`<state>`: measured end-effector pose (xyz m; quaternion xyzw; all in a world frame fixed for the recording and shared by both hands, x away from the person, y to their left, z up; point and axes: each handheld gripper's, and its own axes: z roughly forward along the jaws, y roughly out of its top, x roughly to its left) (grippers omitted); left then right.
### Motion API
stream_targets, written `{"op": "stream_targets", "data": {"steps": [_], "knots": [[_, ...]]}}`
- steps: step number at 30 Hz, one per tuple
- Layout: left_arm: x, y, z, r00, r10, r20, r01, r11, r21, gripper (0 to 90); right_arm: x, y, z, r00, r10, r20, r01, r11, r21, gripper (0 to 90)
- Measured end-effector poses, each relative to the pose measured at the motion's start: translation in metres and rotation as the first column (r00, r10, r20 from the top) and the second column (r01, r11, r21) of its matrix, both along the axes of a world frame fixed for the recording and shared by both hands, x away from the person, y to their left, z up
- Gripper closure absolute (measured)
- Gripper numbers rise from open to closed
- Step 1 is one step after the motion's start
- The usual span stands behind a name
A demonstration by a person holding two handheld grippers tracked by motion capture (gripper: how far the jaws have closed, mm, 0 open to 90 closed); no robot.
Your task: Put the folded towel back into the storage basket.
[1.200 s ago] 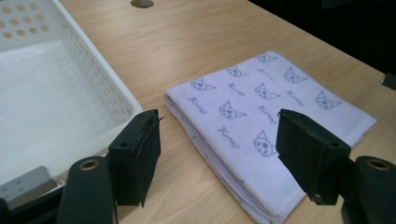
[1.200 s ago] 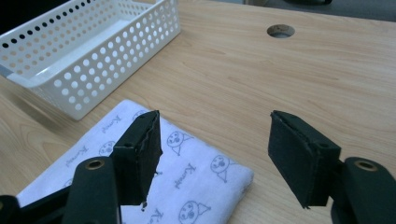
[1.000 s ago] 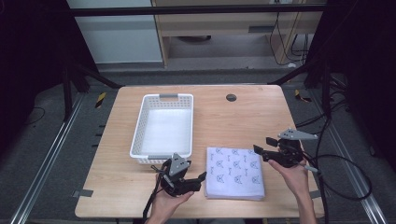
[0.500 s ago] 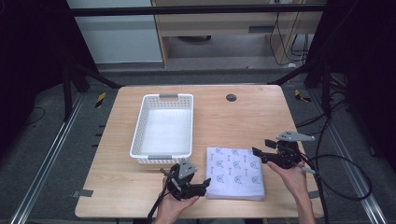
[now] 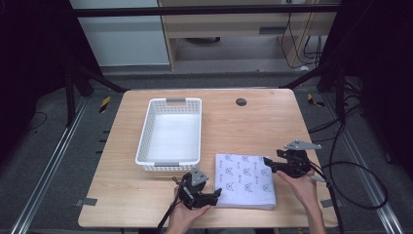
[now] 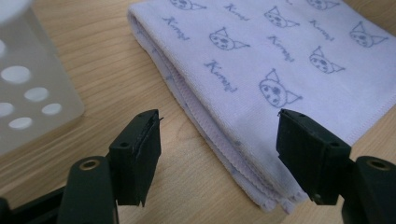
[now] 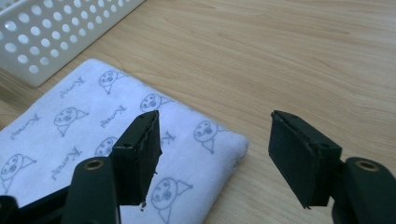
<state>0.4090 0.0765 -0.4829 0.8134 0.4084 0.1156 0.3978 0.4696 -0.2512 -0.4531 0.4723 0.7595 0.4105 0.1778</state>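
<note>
Both hands come in over the counter's near edge. The left tool lies low and nearly level at the near left corner of the folded cloth; its jaws stand wide apart and hold nothing, one over bare wood and the other over the cloth's corner. The right tool points across at the cloth's far right corner, tilted down, jaws likewise well open and empty, one above the cloth and one above bare counter.

The cloth, pale lilac with a printed cat-face pattern, lies flat toward the counter's near edge, right of the middle. From above, the left hand hides part of its near left corner; whether either tool touches the fabric cannot be told.

The white basket sits just left of the cloth, apart from it. The counter's far right quarter is open wood, bearing a small dark disc near the far edge.
</note>
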Motion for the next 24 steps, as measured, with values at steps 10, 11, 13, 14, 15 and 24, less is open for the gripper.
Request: {"op": "stream_targets", "data": {"steps": [10, 11, 13, 14, 15, 24], "knots": [[0.007, -0.013, -0.007, 0.9996, -0.005, -0.027, 0.005, 0.9999, -0.009, 29.5, 0.006, 0.008, -0.014, 0.9981, 0.011, -0.061, -0.013, 0.999, -0.033, 37.1], [0.007, -0.015, -0.009, 0.9995, -0.005, -0.03, 0.005, 1.0, -0.005, 29.4, 0.006, 0.01, -0.016, 0.9974, 0.009, -0.072, -0.011, 0.999, -0.039, 37.4], [0.009, -0.015, -0.012, 0.9989, 0.0, -0.047, 0.0, 1.0, -0.004, 29.0, 0.007, 0.01, -0.018, 0.9968, 0.01, -0.079, -0.013, 0.999, -0.044, 37.5], [0.01, -0.015, -0.012, 0.9987, 0.001, -0.05, -0.001, 1.0, -0.006, 28.7, 0.007, 0.011, -0.019, 0.9963, 0.004, -0.086, -0.008, 0.999, -0.044, 37.6], [0.01, -0.015, -0.012, 0.9987, 0.001, -0.05, -0.001, 1.0, -0.006, 28.4, 0.008, 0.011, -0.02, 0.9959, 0.005, -0.09, -0.009, 0.999, -0.049, 37.8], [0.011, -0.017, -0.015, 0.9978, -0.005, -0.067, 0.005, 0.9999, 0.01, 28.0, 0.012, 0.015, -0.029, 0.9915, -0.008, -0.13, -0.001, 0.998, -0.066, 39.1]]}}
